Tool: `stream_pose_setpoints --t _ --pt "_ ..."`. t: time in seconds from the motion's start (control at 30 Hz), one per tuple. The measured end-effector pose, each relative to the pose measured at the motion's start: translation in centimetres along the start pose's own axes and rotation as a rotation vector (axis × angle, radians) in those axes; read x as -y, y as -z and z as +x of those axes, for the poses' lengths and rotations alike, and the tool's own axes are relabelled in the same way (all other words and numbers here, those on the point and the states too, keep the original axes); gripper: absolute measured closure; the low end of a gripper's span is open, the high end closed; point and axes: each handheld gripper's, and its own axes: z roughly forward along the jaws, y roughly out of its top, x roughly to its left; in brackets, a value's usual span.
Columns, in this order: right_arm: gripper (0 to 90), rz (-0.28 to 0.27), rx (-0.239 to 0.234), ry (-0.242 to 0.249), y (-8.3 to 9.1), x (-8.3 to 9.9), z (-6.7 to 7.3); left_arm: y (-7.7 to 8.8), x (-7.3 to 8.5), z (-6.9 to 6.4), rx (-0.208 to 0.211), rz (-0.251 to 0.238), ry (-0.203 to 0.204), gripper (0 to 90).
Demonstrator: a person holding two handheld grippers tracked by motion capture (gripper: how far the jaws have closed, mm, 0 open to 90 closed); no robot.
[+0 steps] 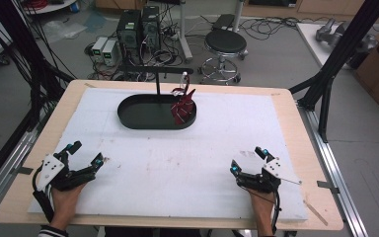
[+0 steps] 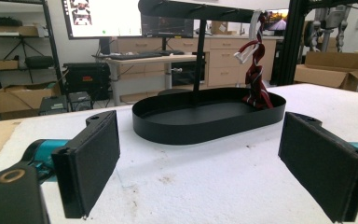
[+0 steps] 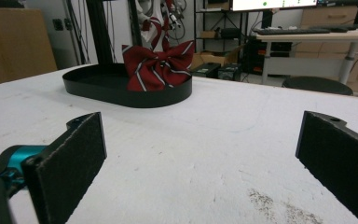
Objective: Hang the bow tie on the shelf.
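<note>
left gripper [image 1: 85,154] fingers wide | right gripper [image 1: 247,160] fingers wide | red bow tie [image 1: 183,106] in black tray [image 1: 128,114]

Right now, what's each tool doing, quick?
Left tool: open, holding nothing.
Right tool: open, holding nothing.

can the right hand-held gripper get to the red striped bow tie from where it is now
Probably yes: the right hand-held gripper is open, and bare white table cover lies between it and the red striped bow tie hanging into the black oval tray.
</note>
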Motion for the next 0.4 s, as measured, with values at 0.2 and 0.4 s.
stream_pose_setpoints --t 0.2,0.4 --pt "0.6 -0.003 -0.007 0.028 0.01 0.07 0.25 -0.01 0.01 -0.01 0.000 0.000 0.002 12.9" --pt "0.6 -0.025 -0.008 0.043 0.21 0.19 0.39 -0.01 0.01 -0.02 -0.001 -0.001 0.002 12.9"
